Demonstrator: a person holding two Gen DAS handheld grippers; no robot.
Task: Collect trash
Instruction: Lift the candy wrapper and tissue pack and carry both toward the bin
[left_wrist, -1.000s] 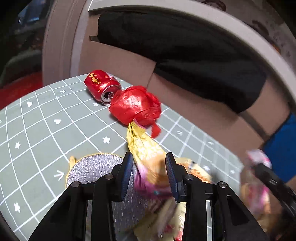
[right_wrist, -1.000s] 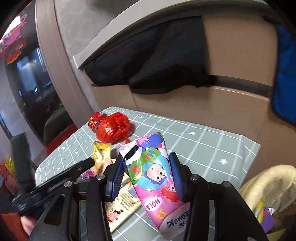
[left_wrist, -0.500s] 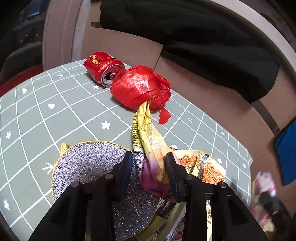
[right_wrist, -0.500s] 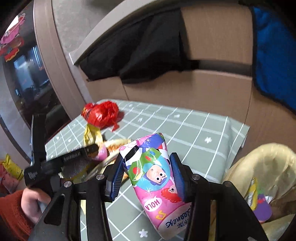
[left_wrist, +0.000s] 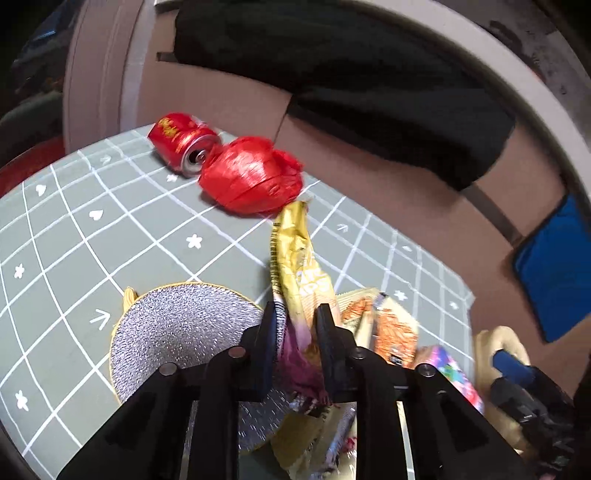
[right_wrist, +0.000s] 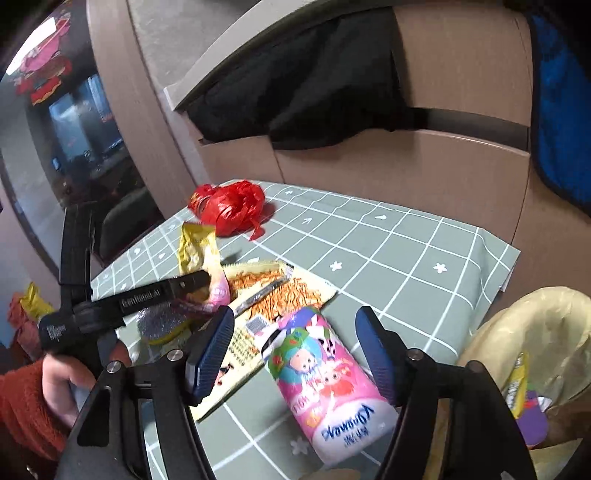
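Left wrist view: the yellow wrapper (left_wrist: 293, 258) sticks up between the jaws of the left gripper (left_wrist: 295, 332). The jaws are closing on its purple bottom end, and they look like they pinch it. Its long side points away from the gripper, toward the red crumpled bag (left_wrist: 251, 181). The red can (left_wrist: 181, 142) lies on its side just behind that bag, touching it. A silver scrubber (left_wrist: 184, 332) sits on the counter (left_wrist: 74, 240) just left of the jaws. A noodle packet (left_wrist: 388, 325) lies flat just to the right.

In the right wrist view, the pink cartoon pack (right_wrist: 321, 373) lies between the jaws of the right gripper (right_wrist: 295, 354). These jaws are opening wide, and their blue pads do not touch the pack. The pack's long side points along the gripper. It sits near the counter's front edge.

The yellow trash bag (right_wrist: 535, 339) hangs open past the counter's right edge. The right hand is nearer to it, so I think the pink pack is close to going in. The far side of the counter is bare, so there is room to move there.
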